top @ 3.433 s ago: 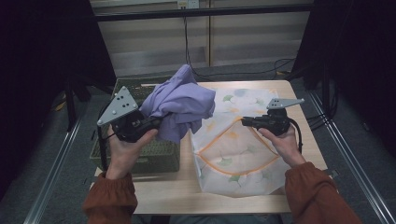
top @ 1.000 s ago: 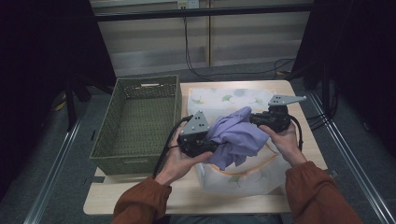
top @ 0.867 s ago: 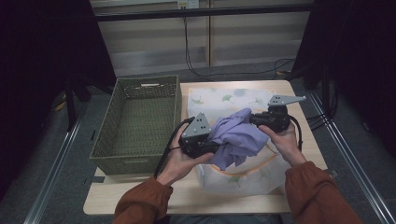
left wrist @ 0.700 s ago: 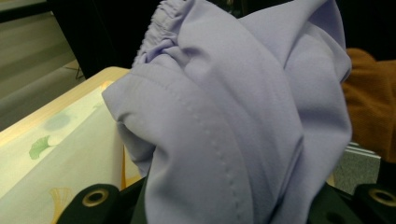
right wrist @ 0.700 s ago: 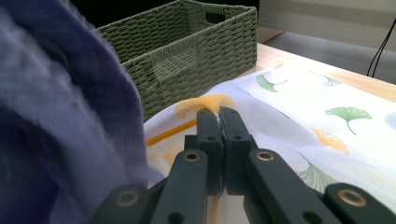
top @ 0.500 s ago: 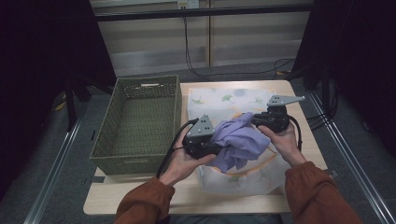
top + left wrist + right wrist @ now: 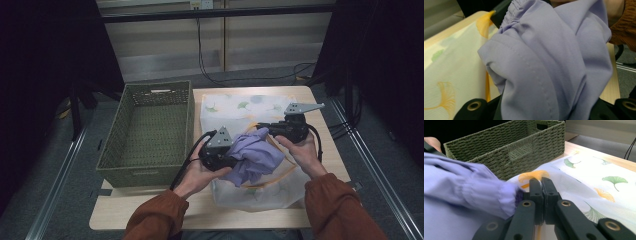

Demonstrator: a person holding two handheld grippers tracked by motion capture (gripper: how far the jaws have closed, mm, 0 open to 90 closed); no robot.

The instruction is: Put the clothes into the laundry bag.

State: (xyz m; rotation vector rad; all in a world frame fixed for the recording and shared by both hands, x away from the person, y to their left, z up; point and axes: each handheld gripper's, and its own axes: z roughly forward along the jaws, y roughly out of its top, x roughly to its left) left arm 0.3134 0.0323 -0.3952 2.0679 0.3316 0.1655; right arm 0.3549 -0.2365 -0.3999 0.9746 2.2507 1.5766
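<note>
Green woven basket stands at the table's left. Beside it, the left gripper clamps the lilac garment, which bulges out between its jaws above the leaf-printed mesh bag. Right gripper: jaws pressed together on the bag's orange-trimmed rim, garment touching them.

a pale wooden surface carries a green woven basket beside a leaf-printed mesh bag.
</note>
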